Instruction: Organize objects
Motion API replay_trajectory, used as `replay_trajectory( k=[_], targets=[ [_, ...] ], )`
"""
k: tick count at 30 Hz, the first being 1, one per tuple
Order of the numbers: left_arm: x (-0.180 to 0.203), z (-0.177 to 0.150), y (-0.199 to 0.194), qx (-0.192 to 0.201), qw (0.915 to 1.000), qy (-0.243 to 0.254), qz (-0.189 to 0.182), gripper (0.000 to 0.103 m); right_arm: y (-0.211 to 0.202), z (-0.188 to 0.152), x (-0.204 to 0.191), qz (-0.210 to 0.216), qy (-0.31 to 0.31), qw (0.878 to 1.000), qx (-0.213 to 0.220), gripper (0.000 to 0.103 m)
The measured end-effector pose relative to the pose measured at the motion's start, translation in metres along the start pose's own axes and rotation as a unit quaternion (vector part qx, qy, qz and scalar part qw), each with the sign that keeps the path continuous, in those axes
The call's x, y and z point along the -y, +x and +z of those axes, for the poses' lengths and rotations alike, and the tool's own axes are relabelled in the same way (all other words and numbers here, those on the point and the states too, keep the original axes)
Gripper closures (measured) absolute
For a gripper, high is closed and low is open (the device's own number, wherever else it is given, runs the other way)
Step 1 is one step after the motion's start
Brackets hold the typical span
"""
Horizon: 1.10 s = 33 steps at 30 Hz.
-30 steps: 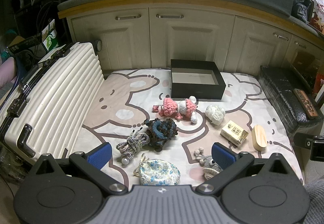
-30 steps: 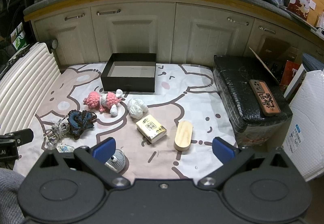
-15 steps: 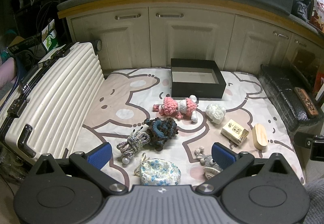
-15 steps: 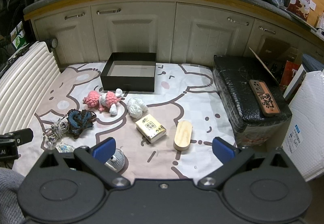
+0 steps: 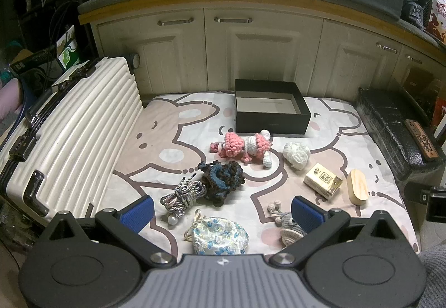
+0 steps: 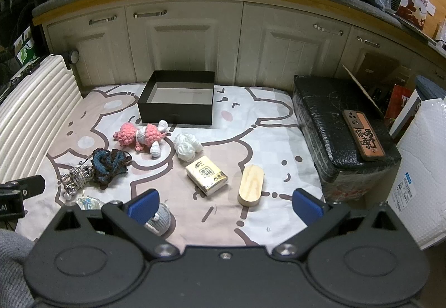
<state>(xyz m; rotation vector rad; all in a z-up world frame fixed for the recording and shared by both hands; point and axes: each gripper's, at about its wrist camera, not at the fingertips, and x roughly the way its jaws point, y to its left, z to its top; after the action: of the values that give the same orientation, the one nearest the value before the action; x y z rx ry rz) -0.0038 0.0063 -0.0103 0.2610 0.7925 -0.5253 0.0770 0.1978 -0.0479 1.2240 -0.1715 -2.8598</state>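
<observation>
Left wrist view had the left gripper [image 5: 221, 210] hanging over the near edge of the mat with its blue pads spread wide and nothing between them. Right below sat a floral drawstring pouch [image 5: 218, 235], with a small grey crochet toy [image 5: 287, 224] partly hidden behind the right-hand pad. A bit further out lay a knotted grey-and-white cord [image 5: 182, 194] touching a dark blue-brown crochet bundle [image 5: 224, 178], then the pink crochet doll [image 5: 244, 145] and a white yarn flower [image 5: 296, 154]. Over on the right wrist view, the right gripper [image 6: 225, 204] was gaping just as wide, also empty, hovering near a yellow tissue pack [image 6: 206, 174] and an oval wooden block [image 6: 251, 188] lying side by side but not touching. Open black box [image 6: 178, 97] sat at the far end of the cartoon-print mat [image 6: 251, 126], right up against the cream cabinets [image 6: 290, 46], with nothing inside that I could see. Ribbed white suitcase [image 5: 67, 135] lay along the mat's left edge, and a black wrapped block [image 6: 340, 118] along the right with a phone [image 6: 363, 138] on top.
</observation>
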Motion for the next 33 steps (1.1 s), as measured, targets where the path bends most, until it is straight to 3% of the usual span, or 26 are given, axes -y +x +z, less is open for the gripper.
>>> replay_trajectory(
  k=[33],
  targets=[
    [0.0007,0.0016,0.0007,-0.003,0.9997,0.017,-0.014,0.0,0.0009,-0.0019,-0.0011,-0.024,0.03,0.999,0.002,0.001]
  ],
)
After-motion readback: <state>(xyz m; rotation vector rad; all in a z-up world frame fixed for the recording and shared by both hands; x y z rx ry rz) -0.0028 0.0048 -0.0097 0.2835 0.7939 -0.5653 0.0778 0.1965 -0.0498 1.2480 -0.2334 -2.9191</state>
